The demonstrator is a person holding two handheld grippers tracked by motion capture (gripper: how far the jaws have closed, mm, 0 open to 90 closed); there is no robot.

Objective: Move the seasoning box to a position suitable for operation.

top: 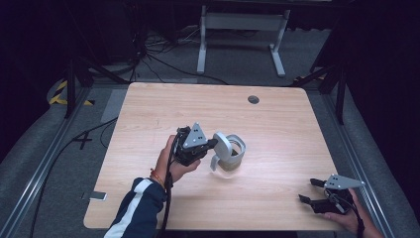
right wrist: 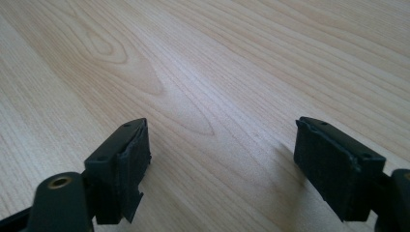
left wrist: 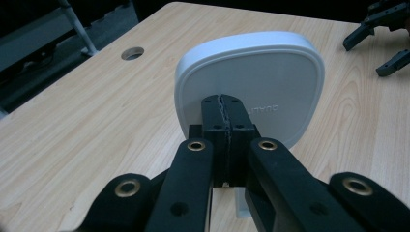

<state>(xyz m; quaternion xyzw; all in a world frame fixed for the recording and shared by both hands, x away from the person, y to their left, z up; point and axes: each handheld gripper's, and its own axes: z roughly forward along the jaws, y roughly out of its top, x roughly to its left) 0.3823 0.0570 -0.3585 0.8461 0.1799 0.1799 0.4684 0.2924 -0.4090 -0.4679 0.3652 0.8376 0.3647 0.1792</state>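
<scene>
A pale grey container (top: 236, 156) stands near the middle of the wooden table (top: 277, 129). Its rounded-square lid (top: 223, 145) is held on edge just left of the container's rim, with a clip flap (top: 213, 162) hanging below it. My left gripper (top: 210, 144) is shut on the lid; in the left gripper view the jaws meet at the lid's (left wrist: 261, 72) lower edge, with my left gripper (left wrist: 223, 111) pressed closed there. My right gripper (top: 311, 191) rests open near the front right corner, and its fingertips (right wrist: 130, 159) stand wide apart over bare wood.
A round cable hole (top: 253, 99) sits near the table's far edge. Beyond the table stands a white desk frame (top: 237, 29), with cables on the floor. A small flat object (top: 97, 196) lies by the front left corner.
</scene>
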